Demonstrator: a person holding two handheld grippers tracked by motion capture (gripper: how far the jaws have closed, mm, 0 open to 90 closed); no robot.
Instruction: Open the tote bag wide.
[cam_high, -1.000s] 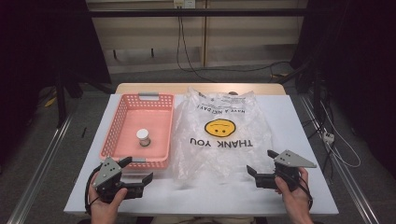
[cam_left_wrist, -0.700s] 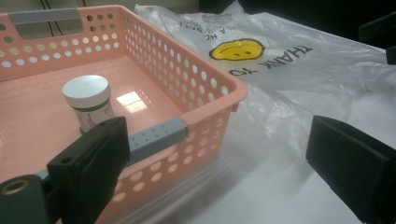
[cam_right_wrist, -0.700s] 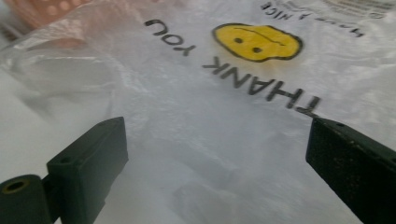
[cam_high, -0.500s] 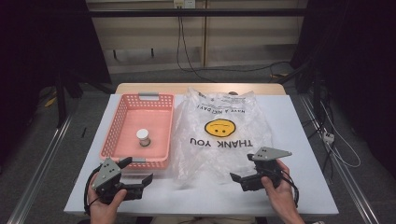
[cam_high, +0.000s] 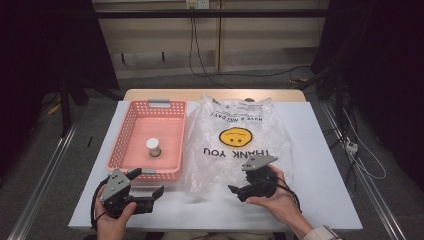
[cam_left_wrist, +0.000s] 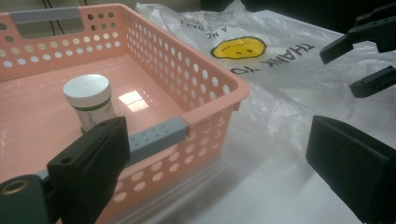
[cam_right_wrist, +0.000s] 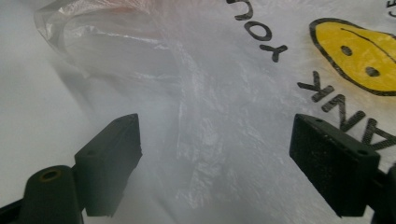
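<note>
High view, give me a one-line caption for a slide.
Right gripper, jaws apart, reaches over a smiley plastic bag; left gripper waits beside the pink basket.

Clear smiley-face plastic bag (cam_high: 235, 145) lies flat, crinkled, beside the basket (cam_high: 131, 131).

High cam looks down on table (cam_high: 320, 150); gripper cams close; all share bag (cam_high: 240, 145).

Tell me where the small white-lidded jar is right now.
The jar stands upright inside the pink basket, left of the plastic bag in the high view.
</note>
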